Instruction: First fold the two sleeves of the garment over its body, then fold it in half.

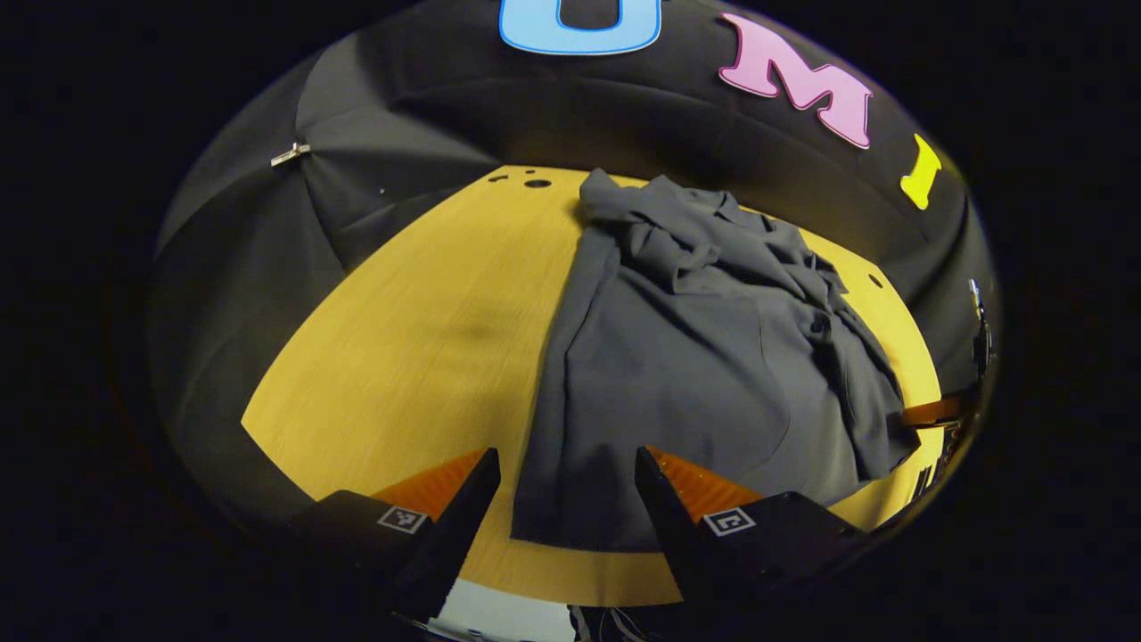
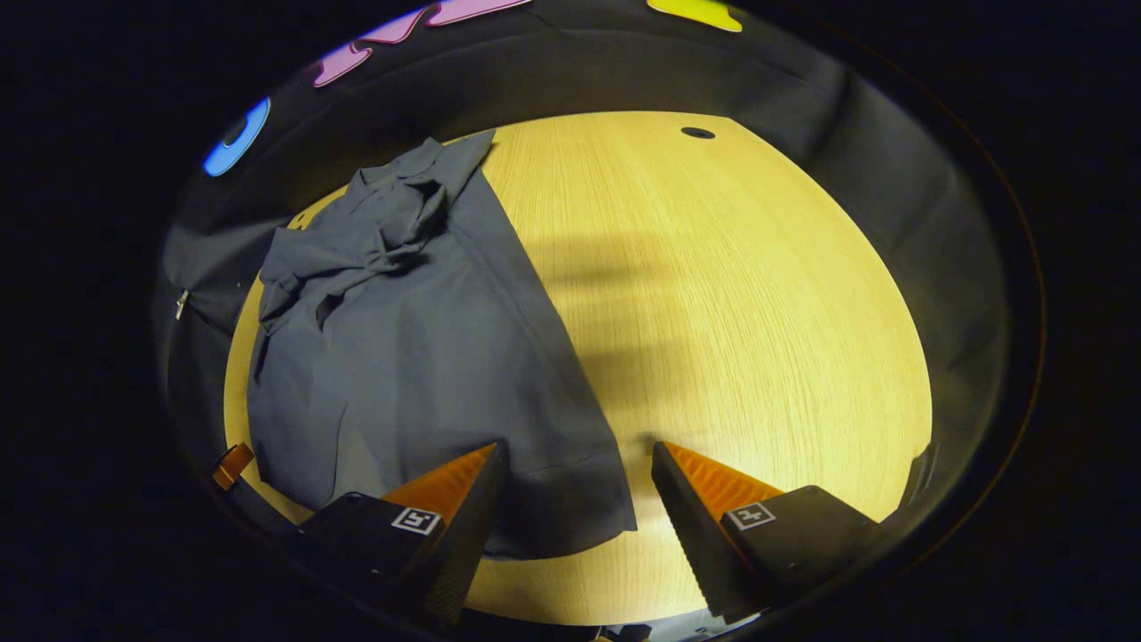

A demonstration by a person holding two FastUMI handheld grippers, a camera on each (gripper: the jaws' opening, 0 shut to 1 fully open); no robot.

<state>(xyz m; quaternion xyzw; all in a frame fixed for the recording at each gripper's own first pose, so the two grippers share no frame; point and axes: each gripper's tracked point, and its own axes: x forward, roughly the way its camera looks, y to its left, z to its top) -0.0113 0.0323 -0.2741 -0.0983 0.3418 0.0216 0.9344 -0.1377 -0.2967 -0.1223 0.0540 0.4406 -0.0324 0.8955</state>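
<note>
Left gripper view, left to right: black cloth booth wall (image 1: 267,267) with a small metal clip (image 1: 291,153) pinned to it; pale yellow wood-grain desk (image 1: 419,357), with small round holes (image 1: 537,183) near its far edge; left tool (image 1: 567,473), fingers spread wide apart and gripping nothing, poised above the near hem of the garment; dark grey short-sleeved shirt (image 1: 677,357), laid lengthwise on the desk, hem toward the camera, collar end at the far edge, both sleeves bunched and rumpled across the upper body, the lower body lying flat; the other tool's finger (image 1: 931,412) at the shirt's right edge, partly hidden at the margin. Right gripper view, left to right: the left tool's fingertip (image 2: 233,464) at the desk's near left corner, just beside the shirt; the shirt (image 2: 419,357) on the left half of the desk, crumpled sleeves heaped near the collar, straight side edge running diagonally toward the near hem; right tool (image 2: 578,468), fingers spread wide, empty, its left finger over the hem corner, its right finger over bare desk (image 2: 758,312); one round hole (image 2: 697,133) near the far edge.
</note>
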